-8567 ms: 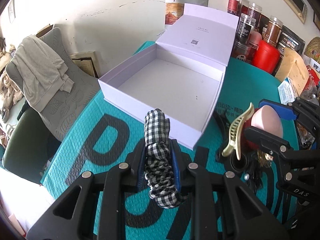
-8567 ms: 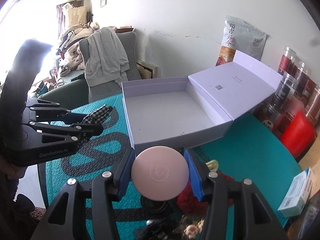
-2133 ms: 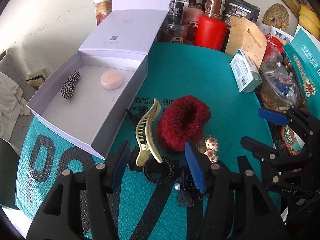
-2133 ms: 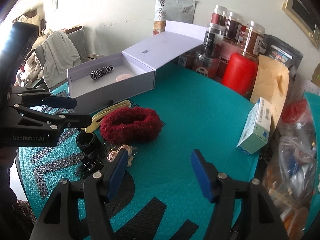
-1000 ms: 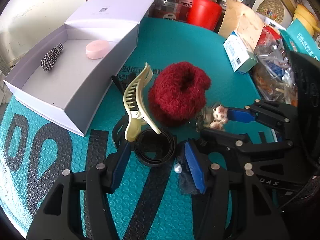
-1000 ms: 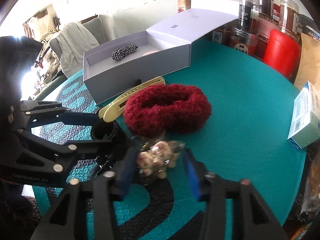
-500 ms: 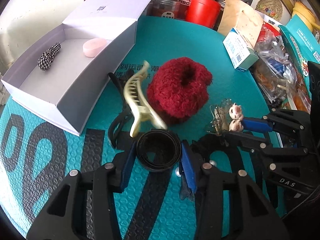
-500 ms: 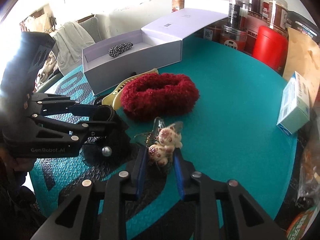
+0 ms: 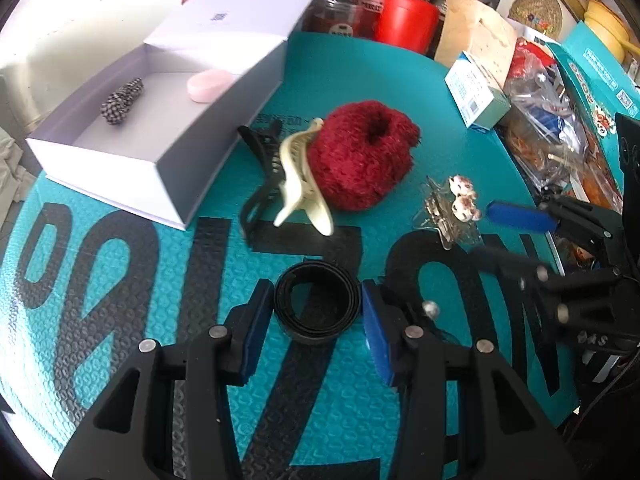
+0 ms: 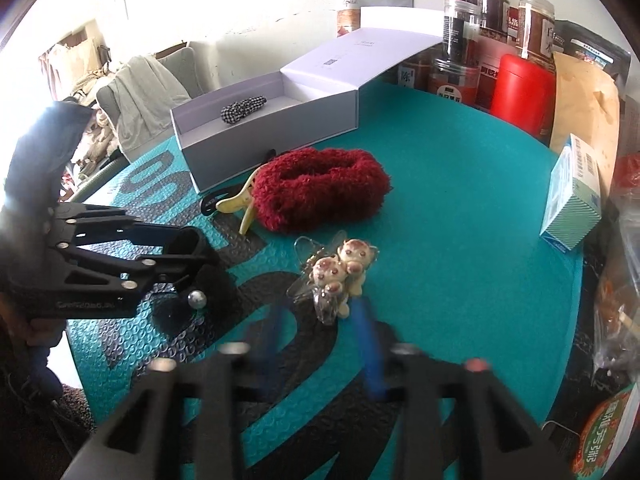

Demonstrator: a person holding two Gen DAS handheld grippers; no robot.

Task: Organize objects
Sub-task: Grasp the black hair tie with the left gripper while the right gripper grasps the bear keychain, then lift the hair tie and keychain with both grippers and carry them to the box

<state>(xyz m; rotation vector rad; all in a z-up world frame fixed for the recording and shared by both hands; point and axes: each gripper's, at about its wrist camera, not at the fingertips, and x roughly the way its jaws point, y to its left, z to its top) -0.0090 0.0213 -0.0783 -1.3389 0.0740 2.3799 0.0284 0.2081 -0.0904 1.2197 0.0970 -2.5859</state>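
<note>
Between the blue pads of the left gripper (image 9: 318, 312) sits a black coiled band (image 9: 317, 307), standing on edge on the teal mat (image 9: 120, 300); both pads press its sides, so the jaws are clamped on it. Just beyond it, toward the box, a cream claw clip (image 9: 302, 184) lies tilted against a black claw clip (image 9: 260, 184), and a fuzzy dark-red scrunchie (image 9: 360, 160) rests touching the cream clip's far side.

Off to the right lies a small bear-charm clip (image 10: 340, 276) with clear wire wings, flat on the mat. The right gripper (image 10: 320, 344) has just been opening; its blurred blue fingers (image 10: 370, 352) stand apart with the charm just ahead of their tips, and neither pad presses on it. In the left wrist view one blue finger lies just beside the charm.

Farther back stands the open white box (image 9: 168, 184), lid flipped up behind it. Inside lie a checked scrunchie (image 9: 122, 100) and a pink round case (image 9: 208, 85), well apart from each other.

Behind the box, jars (image 10: 496, 8) and a red canister (image 10: 520, 92) crowd the mat's far edge, with a small teal-and-white carton (image 10: 576, 192) to the right. A black ornament with a pearl bead (image 10: 197, 299) lies under the left gripper's frame.
</note>
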